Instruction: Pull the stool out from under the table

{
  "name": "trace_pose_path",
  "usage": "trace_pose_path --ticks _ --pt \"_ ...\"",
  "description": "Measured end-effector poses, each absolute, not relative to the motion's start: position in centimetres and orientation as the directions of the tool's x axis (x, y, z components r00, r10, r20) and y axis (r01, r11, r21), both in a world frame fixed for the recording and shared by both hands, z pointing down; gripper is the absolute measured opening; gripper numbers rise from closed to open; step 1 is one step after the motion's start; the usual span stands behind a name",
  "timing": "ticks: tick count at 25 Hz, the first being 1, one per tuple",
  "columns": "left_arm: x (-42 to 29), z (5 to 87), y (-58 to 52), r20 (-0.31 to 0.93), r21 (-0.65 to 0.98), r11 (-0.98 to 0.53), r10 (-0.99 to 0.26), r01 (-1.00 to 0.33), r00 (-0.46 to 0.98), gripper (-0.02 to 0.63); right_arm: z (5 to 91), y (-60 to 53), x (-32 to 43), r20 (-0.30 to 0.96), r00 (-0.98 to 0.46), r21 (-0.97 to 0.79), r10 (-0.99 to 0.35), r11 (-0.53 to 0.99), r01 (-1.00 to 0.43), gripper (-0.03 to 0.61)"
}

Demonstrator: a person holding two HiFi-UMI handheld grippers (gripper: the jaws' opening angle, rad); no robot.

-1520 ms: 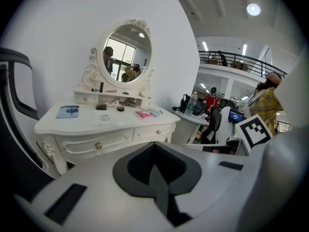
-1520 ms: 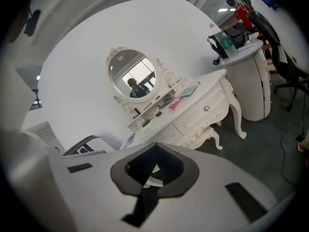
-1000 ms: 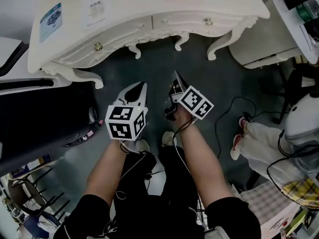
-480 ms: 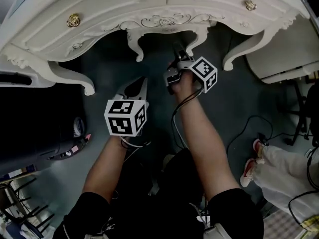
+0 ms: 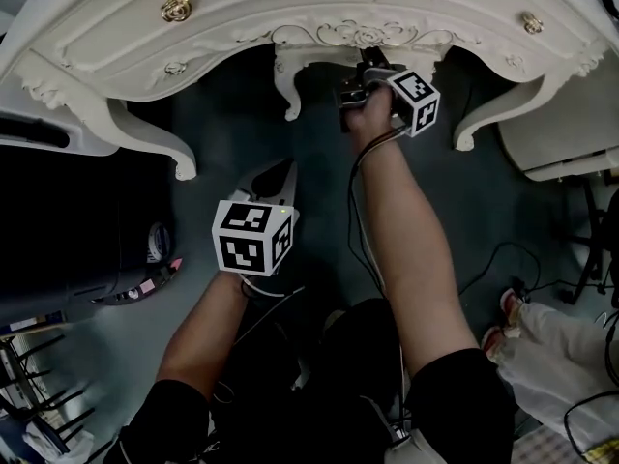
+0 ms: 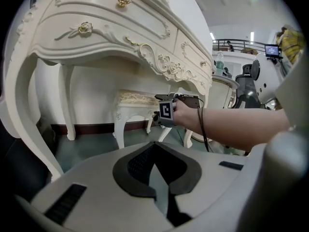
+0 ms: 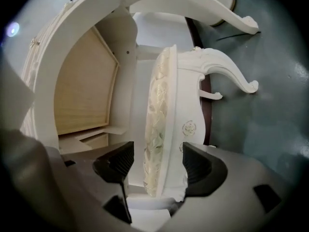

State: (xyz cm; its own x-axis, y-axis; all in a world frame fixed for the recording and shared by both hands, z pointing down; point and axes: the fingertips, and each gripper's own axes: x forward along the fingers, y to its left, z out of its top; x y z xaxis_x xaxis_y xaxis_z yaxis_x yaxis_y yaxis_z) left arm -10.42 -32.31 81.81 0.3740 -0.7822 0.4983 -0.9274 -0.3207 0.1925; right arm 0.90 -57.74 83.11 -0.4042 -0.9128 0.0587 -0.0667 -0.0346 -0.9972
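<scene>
I'm setting my right gripper [image 5: 370, 61], jaws just opening wide, astride the seat edge of the stool [image 7: 159, 129] under the far table [image 5: 242, 17], readying to clamp and pull near.

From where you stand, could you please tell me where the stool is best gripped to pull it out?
Probably by the near seat edge of the stool, coming in from the table's open front, with one jaw over the cushion and one under the carved apron. That rim is thin and faces outward. The right gripper, whose jaws have just been opening, straddles it and is not yet closed.
</scene>
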Motion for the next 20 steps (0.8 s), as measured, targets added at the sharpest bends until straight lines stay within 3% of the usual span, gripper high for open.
trace_pose_path --ticks 8,13,20 --pt "-10.4 82.7 -31.9 0.491 0.248 -0.319 -0.773 -0.915 0.403 0.0 82.8 -59.1 -0.7 0.041 -0.45 -0.998 -0.892 -0.056 0.02 0.294" --pt "-11.6 83.6 -31.3 0.505 0.248 -0.313 -0.766 -0.917 0.399 0.0 83.2 -59.6 -0.4 0.063 -0.427 -0.988 -0.902 -0.117 0.103 0.224" --pt "-12.9 83.7 -30.6 0.514 0.239 -0.295 -0.77 -0.925 0.378 0.0 83.2 -59.3 -0.6 0.107 -0.45 -0.992 -0.886 -0.125 0.01 0.181"
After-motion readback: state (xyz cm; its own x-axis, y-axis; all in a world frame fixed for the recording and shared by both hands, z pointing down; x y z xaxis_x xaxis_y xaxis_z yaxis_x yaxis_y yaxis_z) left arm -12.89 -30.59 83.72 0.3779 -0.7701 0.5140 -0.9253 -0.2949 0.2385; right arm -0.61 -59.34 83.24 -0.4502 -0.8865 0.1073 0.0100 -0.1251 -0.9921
